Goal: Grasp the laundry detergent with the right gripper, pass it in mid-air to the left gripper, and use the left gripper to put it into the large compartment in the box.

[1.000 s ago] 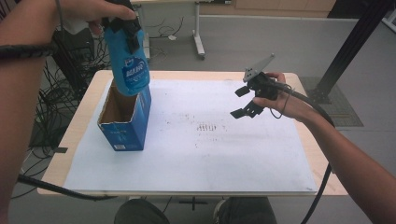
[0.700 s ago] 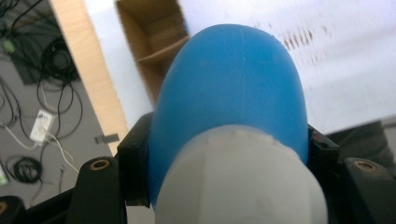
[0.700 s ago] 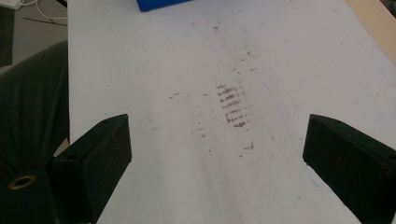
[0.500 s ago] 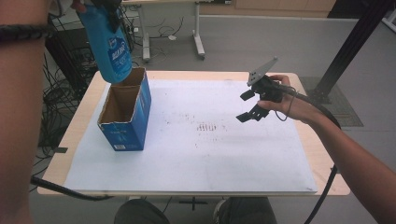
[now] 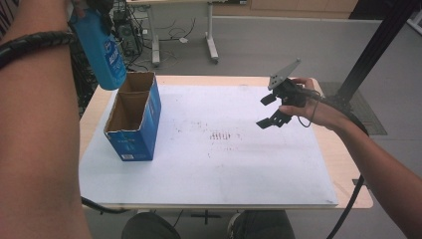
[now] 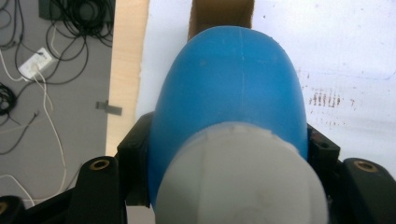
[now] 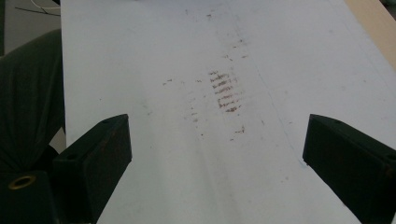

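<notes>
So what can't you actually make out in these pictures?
- Blue bottle: label print blurred in the high view; its top is cut off by the edge.
- Cardboard box: floor hidden by its walls in the high view, and mostly behind the bottle in the left gripper view.
- Left gripper: fingers largely covered by the bottle.

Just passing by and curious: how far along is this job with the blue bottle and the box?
Done: the blue bottle is out of the open cardboard box, clamped in the left gripper and held in the air above the box's far left corner. In hand: carrying it. Left: setting it down, probably on the white sheet. The right gripper hangs open over the sheet, holding nothing.
</notes>
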Action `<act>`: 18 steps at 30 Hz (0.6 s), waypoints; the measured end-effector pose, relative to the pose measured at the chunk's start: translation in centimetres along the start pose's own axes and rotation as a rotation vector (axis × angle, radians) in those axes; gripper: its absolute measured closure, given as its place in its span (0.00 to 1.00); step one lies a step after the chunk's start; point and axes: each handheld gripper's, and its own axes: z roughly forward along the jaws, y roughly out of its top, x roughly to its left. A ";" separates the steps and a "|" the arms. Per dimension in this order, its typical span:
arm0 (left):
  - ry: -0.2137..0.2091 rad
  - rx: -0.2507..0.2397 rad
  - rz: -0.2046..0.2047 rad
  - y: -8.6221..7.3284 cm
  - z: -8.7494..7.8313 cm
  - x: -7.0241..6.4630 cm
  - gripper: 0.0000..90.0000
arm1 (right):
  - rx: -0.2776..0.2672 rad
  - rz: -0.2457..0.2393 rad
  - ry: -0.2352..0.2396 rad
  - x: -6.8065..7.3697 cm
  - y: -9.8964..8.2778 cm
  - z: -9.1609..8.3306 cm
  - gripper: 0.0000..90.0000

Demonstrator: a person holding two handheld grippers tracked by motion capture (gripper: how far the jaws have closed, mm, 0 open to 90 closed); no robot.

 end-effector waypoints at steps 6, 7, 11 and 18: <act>-0.016 0.009 -0.016 0.1 1.3 0.5 0.41 | -0.003 -0.004 0.001 -0.1 -0.2 0.1 0.09; -0.015 0.010 -0.020 0.1 1.6 0.5 0.41 | -0.002 -0.005 0.002 -0.1 -0.2 0.1 0.09; -0.016 0.019 -0.017 0.0 2.9 0.7 0.41 | 0.000 -0.005 -0.005 -0.2 -0.2 0.1 0.09; -0.020 0.036 -0.021 0.0 4.9 0.9 0.41 | 0.002 -0.011 0.004 -0.1 -0.1 0.5 0.09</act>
